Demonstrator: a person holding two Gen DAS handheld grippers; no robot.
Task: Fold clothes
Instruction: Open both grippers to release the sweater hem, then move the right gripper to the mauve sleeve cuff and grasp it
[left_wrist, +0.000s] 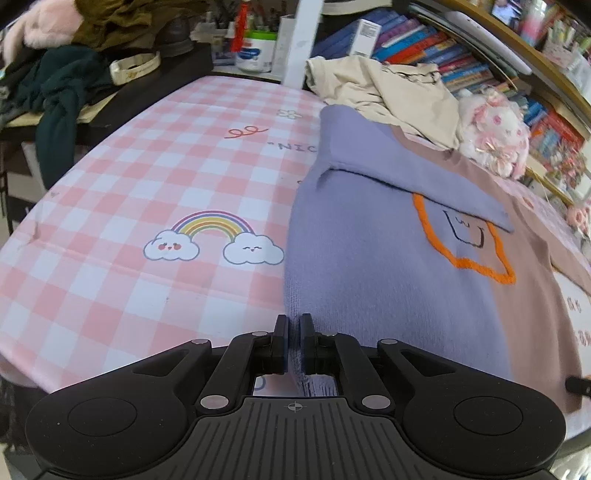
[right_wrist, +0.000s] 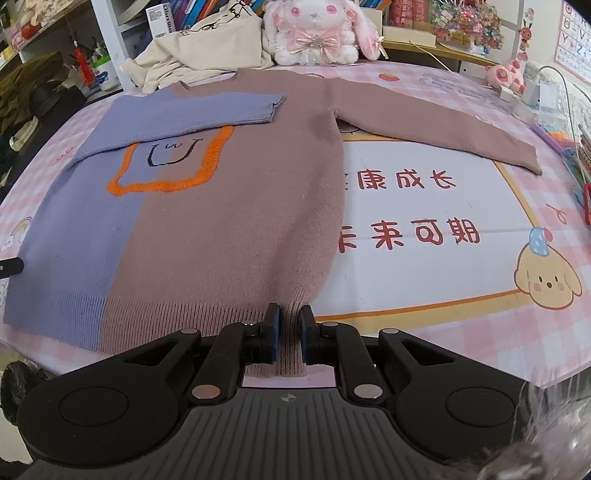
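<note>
A knit sweater, half lavender and half brown with an orange outline motif, lies flat on the table (right_wrist: 207, 229) and also shows in the left wrist view (left_wrist: 369, 266). Its lavender sleeve (right_wrist: 207, 110) is folded across the chest. Its brown sleeve (right_wrist: 436, 129) stretches out to the right. My left gripper (left_wrist: 294, 341) is shut on the lavender hem corner at the near left. My right gripper (right_wrist: 289, 338) is shut on the brown ribbed hem (right_wrist: 290, 354) at the near right edge of the body.
The table has a pink checked cloth (left_wrist: 129, 206) with a rainbow print and a white panel with red characters (right_wrist: 413, 229). A cream garment (right_wrist: 207, 55) and a plush rabbit (right_wrist: 317, 29) lie at the far edge. Dark clothes (left_wrist: 59, 88) are piled far left. Bookshelves stand behind.
</note>
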